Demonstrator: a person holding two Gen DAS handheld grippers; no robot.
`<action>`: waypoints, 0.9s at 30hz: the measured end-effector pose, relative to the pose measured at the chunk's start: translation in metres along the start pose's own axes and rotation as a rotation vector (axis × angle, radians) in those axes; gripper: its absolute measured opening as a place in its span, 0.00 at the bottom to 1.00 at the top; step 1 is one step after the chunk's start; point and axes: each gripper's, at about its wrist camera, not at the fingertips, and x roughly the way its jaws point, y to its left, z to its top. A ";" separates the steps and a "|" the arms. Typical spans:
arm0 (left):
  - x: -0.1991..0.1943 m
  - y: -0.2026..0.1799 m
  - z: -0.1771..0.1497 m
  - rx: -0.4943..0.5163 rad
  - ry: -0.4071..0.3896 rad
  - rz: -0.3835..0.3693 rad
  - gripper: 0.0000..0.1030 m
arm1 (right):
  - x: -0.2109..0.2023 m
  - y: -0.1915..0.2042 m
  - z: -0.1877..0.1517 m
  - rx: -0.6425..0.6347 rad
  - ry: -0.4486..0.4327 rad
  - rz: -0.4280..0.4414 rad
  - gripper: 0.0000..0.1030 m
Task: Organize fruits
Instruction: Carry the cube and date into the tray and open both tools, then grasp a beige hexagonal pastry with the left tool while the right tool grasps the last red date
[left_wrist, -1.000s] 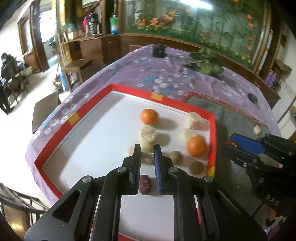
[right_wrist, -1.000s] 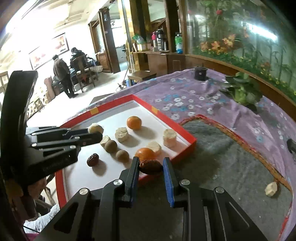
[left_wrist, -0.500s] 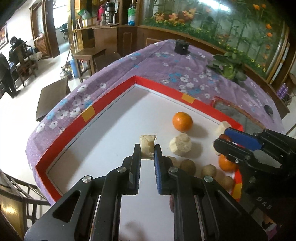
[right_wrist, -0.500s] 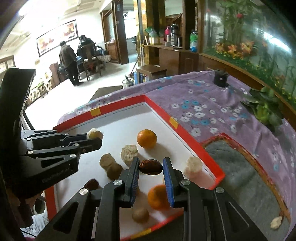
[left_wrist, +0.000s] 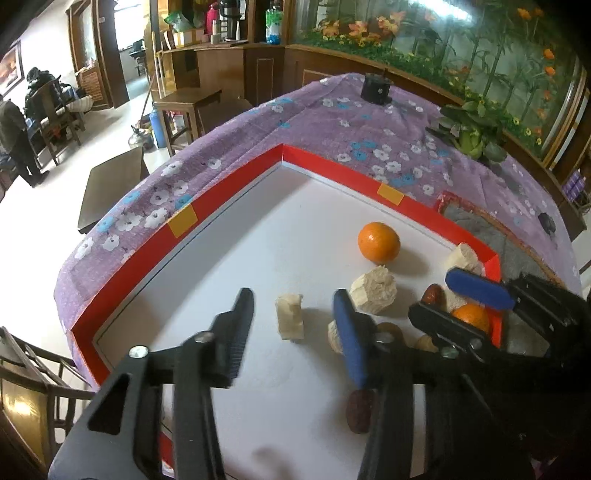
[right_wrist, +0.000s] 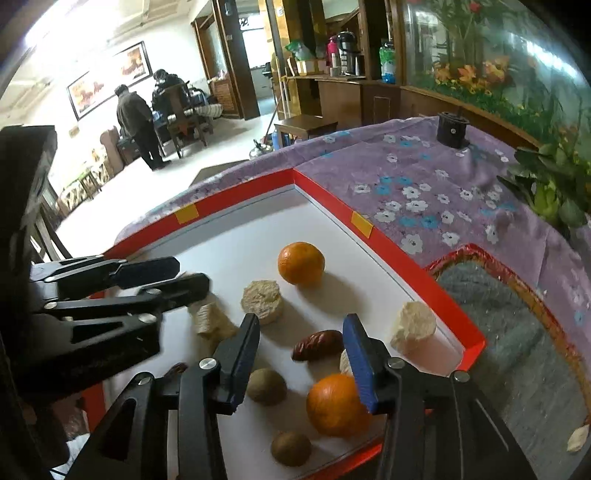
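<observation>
A white tray with a red rim (left_wrist: 229, 192) holds the fruit. My left gripper (left_wrist: 293, 314) is open, with a pale cut chunk (left_wrist: 290, 320) lying on the tray between its fingers. My right gripper (right_wrist: 301, 339) is open around a dark red date (right_wrist: 317, 345) that lies on the tray. Two oranges (right_wrist: 301, 263) (right_wrist: 336, 404), a pale round slice (right_wrist: 263, 301), another pale piece (right_wrist: 413, 325) and two brown round fruits (right_wrist: 266, 386) (right_wrist: 290, 447) lie nearby. A second date (left_wrist: 359, 410) lies beside the left gripper's right finger.
The tray sits on a purple flowered cloth (right_wrist: 424, 177). A grey mat with a red-brown edge (right_wrist: 517, 321) lies right of the tray, with a pale scrap (right_wrist: 578, 437) on it. A black cup (right_wrist: 451, 129) and a green plant (right_wrist: 554, 184) stand farther back.
Both grippers have opened. The left one let go of the pale chunk and the right one let go of the date; both pieces now lie on the tray.
</observation>
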 end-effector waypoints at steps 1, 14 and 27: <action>-0.001 0.000 0.000 -0.003 -0.004 0.002 0.45 | -0.003 0.000 0.000 0.002 -0.004 -0.002 0.44; -0.027 -0.036 -0.006 0.059 -0.068 0.017 0.54 | -0.066 -0.005 -0.026 0.033 -0.107 -0.067 0.44; -0.041 -0.114 -0.016 0.182 -0.093 -0.056 0.57 | -0.124 -0.056 -0.075 0.201 -0.172 -0.204 0.46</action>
